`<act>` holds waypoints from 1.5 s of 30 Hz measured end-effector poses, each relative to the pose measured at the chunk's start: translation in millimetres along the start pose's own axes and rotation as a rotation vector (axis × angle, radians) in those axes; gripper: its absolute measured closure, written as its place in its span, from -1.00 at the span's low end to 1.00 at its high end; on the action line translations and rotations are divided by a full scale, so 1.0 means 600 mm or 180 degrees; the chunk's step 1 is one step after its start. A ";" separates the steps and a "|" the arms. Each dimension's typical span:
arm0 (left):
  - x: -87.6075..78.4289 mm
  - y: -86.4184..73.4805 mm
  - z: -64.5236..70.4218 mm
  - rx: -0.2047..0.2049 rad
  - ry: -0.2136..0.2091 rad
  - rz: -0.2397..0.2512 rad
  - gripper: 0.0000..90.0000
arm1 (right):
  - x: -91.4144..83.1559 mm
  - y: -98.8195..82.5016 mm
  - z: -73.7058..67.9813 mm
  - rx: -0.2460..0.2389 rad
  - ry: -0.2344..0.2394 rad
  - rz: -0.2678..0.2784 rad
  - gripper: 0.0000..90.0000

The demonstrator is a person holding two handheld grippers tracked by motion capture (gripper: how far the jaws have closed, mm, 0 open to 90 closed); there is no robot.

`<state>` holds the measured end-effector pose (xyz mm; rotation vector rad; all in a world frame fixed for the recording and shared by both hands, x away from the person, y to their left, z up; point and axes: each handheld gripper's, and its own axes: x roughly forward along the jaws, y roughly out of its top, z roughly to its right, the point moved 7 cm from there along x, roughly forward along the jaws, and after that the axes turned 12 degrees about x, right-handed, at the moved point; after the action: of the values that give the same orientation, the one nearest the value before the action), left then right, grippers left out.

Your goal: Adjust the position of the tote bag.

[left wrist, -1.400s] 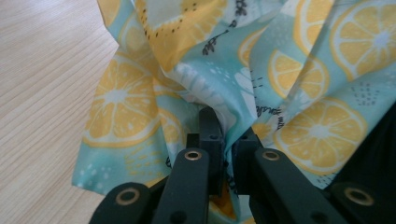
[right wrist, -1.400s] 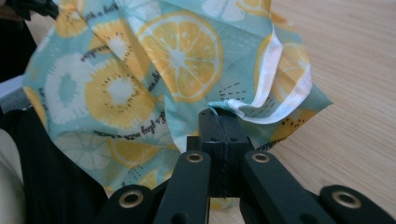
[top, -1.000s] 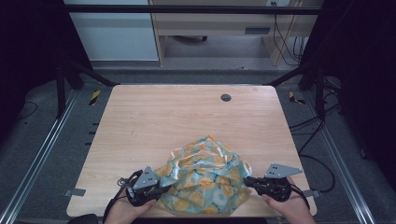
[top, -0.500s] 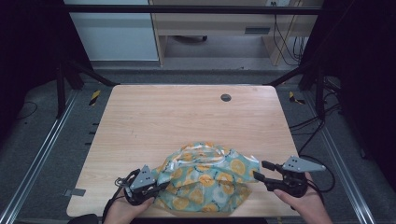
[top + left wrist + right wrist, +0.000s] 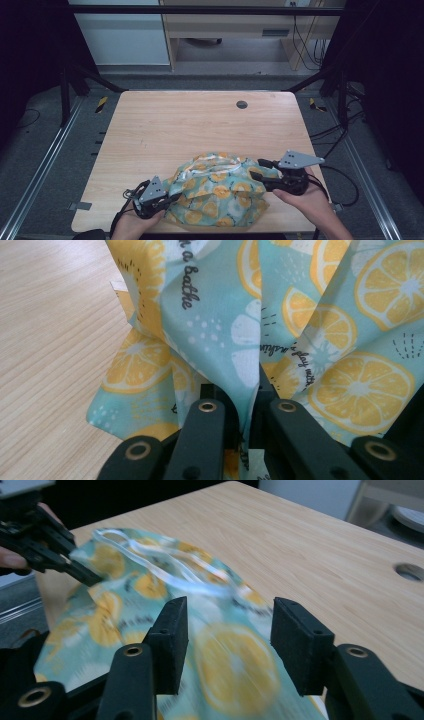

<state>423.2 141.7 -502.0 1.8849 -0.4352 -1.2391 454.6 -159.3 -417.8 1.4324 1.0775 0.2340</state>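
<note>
Lemon-print turquoise cloth [image 5: 220, 192] bunched on pale wooden surface [image 5: 190, 125], pinched by left gripper [image 5: 167, 199]; right gripper [image 5: 260, 169] fingers parted, just closing, empty.

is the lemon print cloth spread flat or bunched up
Bunched up. The lemon-print cloth sits in a rumpled heap with deep folds, and the left gripper pinches a gathered fold of it.
</note>
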 end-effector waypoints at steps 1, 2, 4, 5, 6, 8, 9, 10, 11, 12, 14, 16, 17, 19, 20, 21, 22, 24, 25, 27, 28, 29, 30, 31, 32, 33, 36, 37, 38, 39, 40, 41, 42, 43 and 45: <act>0.000 0.000 0.000 0.0004 0.0002 0.0002 0.95 | 0.008 0.006 -0.007 -0.0031 0.0043 -0.0012 0.13; 0.000 0.001 -0.001 0.0008 0.0003 0.0002 0.95 | 0.014 0.010 -0.013 -0.0063 0.0069 -0.0024 0.14; 0.000 0.001 -0.001 0.0007 0.0006 0.0007 0.96 | 0.033 0.023 -0.029 -0.0146 0.0155 -0.0055 0.19; -0.001 0.002 -0.001 0.0009 0.0007 0.0011 0.96 | 0.042 0.027 -0.036 -0.0184 0.0190 -0.0074 0.21; -0.001 0.002 -0.001 0.0013 0.0004 0.0012 0.96 | 0.048 0.030 -0.041 -0.0205 0.0217 -0.0084 0.24; -0.001 0.002 -0.001 0.0021 0.0005 0.0014 0.96 | 0.069 0.038 -0.056 -0.0274 0.0299 -0.0122 0.29; -0.001 0.002 -0.001 0.0024 0.0006 0.0015 0.96 | 0.075 0.040 -0.059 -0.0294 0.0313 -0.0138 0.30; -0.001 0.003 -0.001 0.0023 0.0010 0.0018 0.96 | 0.081 0.041 -0.063 -0.0312 0.0330 -0.0163 0.31; -0.002 0.003 -0.002 0.0024 0.0016 0.0022 0.96 | 0.092 0.041 -0.067 -0.0350 0.0348 -0.0210 0.32; -0.003 0.003 -0.002 0.0028 0.0018 0.0023 0.96 | 0.097 0.041 -0.069 -0.0367 0.0351 -0.0238 0.32; -0.005 0.004 -0.003 0.0031 0.0031 0.0031 0.96 | 0.110 0.039 -0.074 -0.0404 0.0380 -0.0309 0.32; -0.005 0.003 -0.004 0.0031 0.0027 0.0037 0.96 | 0.120 0.037 -0.077 -0.0424 0.0384 -0.0367 0.32; -0.004 0.003 -0.004 0.0029 0.0023 0.0034 0.96 | 0.123 0.036 -0.077 -0.0444 0.0376 -0.0392 0.33; -0.004 0.003 -0.004 0.0038 0.0020 0.0031 0.97 | 0.130 0.034 -0.078 -0.0495 0.0354 -0.0447 0.32; -0.004 0.004 -0.004 0.0038 0.0025 0.0037 0.96 | 0.132 0.035 -0.079 -0.0508 0.0366 -0.0456 0.32; -0.005 0.004 -0.004 0.0034 0.0028 0.0044 0.97 | 0.133 0.035 -0.079 -0.0509 0.0366 -0.0468 0.33; -0.005 0.004 -0.004 0.0029 0.0029 0.0051 0.96 | 0.134 0.035 -0.079 -0.0523 0.0374 -0.0482 0.34; -0.006 0.004 -0.005 0.0022 0.0038 0.0056 0.96 | 0.137 0.031 -0.078 -0.0529 0.0367 -0.0536 0.44; -0.006 0.004 -0.006 0.0017 0.0036 0.0056 0.96 | 0.138 0.029 -0.077 -0.0532 0.0363 -0.0573 0.47; -0.007 0.003 -0.006 -0.0004 0.0040 0.0067 0.96 | 0.139 0.024 -0.078 -0.0563 0.0377 -0.0621 0.65; -0.008 0.003 -0.007 -0.0013 0.0043 0.0067 0.96 | 0.139 0.023 -0.078 -0.0567 0.0388 -0.0648 0.75; -0.008 0.003 -0.007 -0.0019 0.0046 0.0072 0.96 | 0.138 0.021 -0.080 -0.0572 0.0411 -0.0664 0.88; -0.008 0.003 -0.007 -0.0026 0.0048 0.0077 0.95 | 0.137 0.021 -0.082 -0.0562 0.0438 -0.0663 0.95; -0.008 0.003 -0.007 -0.0026 0.0048 0.0077 0.95 | 0.136 0.020 -0.084 -0.0563 0.0451 -0.0672 1.00; -0.008 0.003 -0.007 -0.0033 0.0053 0.0077 0.95 | 0.135 0.020 -0.085 -0.0573 0.0463 -0.0680 1.00; -0.008 0.002 -0.007 -0.0039 0.0049 0.0075 0.94 | 0.134 0.019 -0.087 -0.0575 0.0473 -0.0690 1.00; -0.006 0.002 -0.006 -0.0035 0.0037 0.0068 0.94 | 0.131 0.018 -0.090 -0.0577 0.0502 -0.0692 1.00; -0.007 0.001 -0.006 -0.0032 0.0034 0.0068 0.93 | 0.130 0.018 -0.091 -0.0548 0.0507 -0.0687 1.00; -0.007 0.001 -0.006 -0.0033 0.0045 0.0065 0.91 | 0.129 0.019 -0.091 -0.0535 0.0525 -0.0677 1.00; -0.008 0.001 -0.007 -0.0039 0.0063 0.0058 0.86 | 0.127 0.019 -0.092 -0.0519 0.0544 -0.0671 1.00; -0.009 0.001 -0.008 -0.0048 0.0083 0.0044 0.75 | 0.124 0.018 -0.094 -0.0500 0.0572 -0.0670 1.00; -0.011 0.002 -0.009 -0.0068 0.0135 0.0047 0.60 | 0.121 0.017 -0.097 -0.0479 0.0604 -0.0665 1.00; -0.014 0.003 -0.010 -0.0077 0.0154 0.0043 0.45 | 0.117 0.016 -0.101 -0.0461 0.0658 -0.0644 1.00; -0.017 0.005 -0.013 -0.0082 0.0198 0.0051 0.38 | 0.114 0.016 -0.104 -0.0440 0.0687 -0.0629 1.00; -0.025 0.011 -0.018 -0.0094 0.0274 0.0059 0.17 | 0.106 0.013 -0.112 -0.0409 0.0743 -0.0604 1.00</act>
<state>426.7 152.3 -485.9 1.8971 -0.3855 -1.1416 445.0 -66.9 -425.6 1.1999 1.3561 0.3336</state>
